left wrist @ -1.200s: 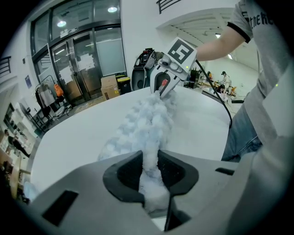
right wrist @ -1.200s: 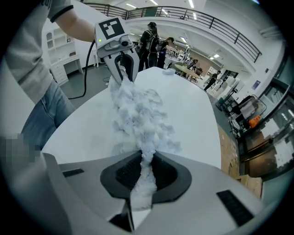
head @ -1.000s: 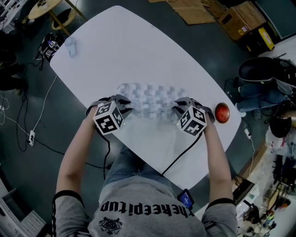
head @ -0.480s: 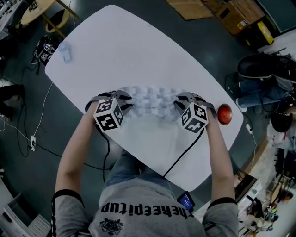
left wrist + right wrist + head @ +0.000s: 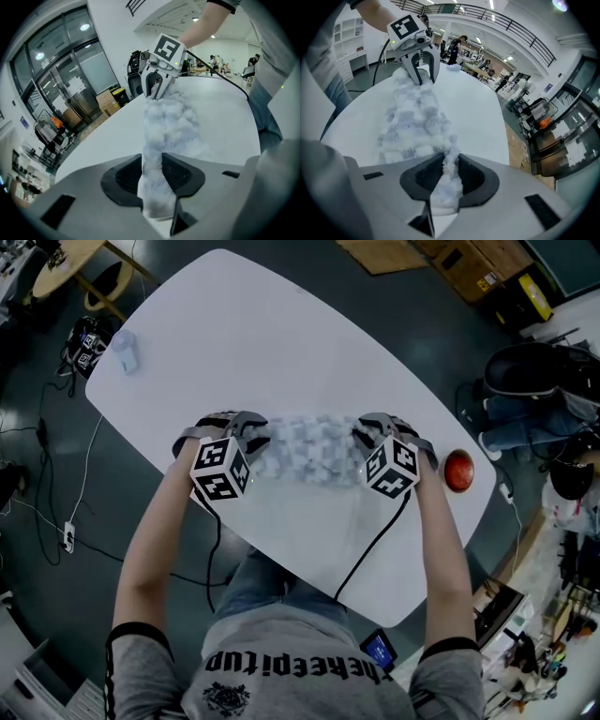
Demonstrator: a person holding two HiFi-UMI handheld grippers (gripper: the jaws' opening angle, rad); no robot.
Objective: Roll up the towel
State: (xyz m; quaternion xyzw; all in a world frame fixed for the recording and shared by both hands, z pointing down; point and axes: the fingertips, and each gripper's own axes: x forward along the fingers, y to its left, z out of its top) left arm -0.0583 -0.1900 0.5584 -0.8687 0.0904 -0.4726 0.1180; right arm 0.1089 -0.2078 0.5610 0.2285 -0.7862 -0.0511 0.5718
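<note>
The towel (image 5: 314, 446) is laid across the table (image 5: 281, 334), a little nearer the table's near edge than its middle; it is bunched into a loose, lumpy roll. One end is caught between the jaws of the left gripper (image 5: 246, 432), the other end between the jaws of the right gripper (image 5: 373, 435); both pairs of jaws are partly apart and are being opened, and the cloth is touched by the pads on each side.

It is judged that a fresh hold is wanted; the roll should be kept pressed down on the table so that it is not sprung open; both ends should be turned together, so that the roll is kept straight.

The table is white and smooth, so the cloth may be slid by mistake. A red ball (image 5: 457, 471) is seen at the table's right end and could be knocked off; a small pale thing (image 5: 126, 351) is seen at the table's far left corner. A dark floor (image 5: 56, 427) with cables (image 5: 80, 493) is seen left of the table; brown boxes (image 5: 487, 282) are stacked past its far right corner.
</note>
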